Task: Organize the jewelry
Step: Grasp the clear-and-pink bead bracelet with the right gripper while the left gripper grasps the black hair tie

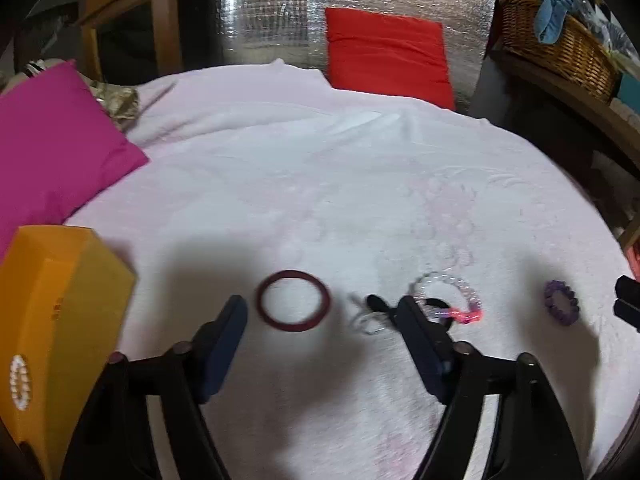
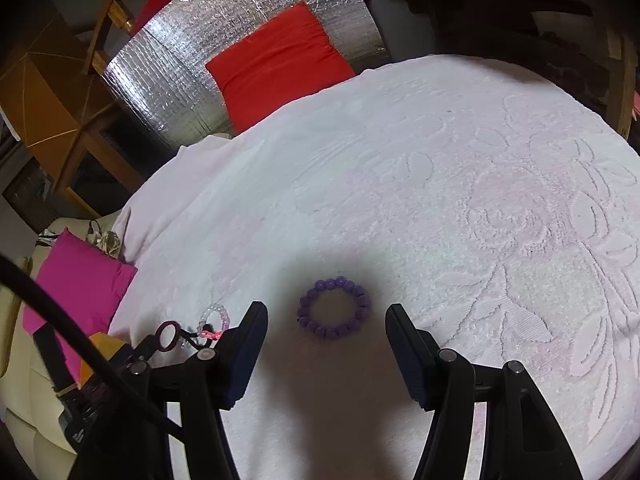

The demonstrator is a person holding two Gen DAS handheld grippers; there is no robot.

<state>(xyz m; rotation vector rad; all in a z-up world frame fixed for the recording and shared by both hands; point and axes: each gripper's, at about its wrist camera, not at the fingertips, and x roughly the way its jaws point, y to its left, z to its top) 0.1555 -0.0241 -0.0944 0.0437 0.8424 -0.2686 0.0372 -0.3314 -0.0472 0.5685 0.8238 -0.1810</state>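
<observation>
The pick-up step is judged in hand: the left gripper [image 1: 320,312], jaws apart and empty, is aimed at the dark red bangle [image 1: 294,301]; the right gripper [image 2: 326,322], likewise apart, is held over the purple bead bracelet [image 2: 334,307], right of the bangle. Lowering and closing are called for next.

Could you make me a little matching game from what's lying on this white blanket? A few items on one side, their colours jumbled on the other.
Items:
1. bangle
2. beaded bracelet
3. box
4. far cushion

Colours:
A. orange-yellow
B. red
C. dark maroon
D. purple

Pairs: 1-C, 2-D, 3-A, 4-B
</observation>
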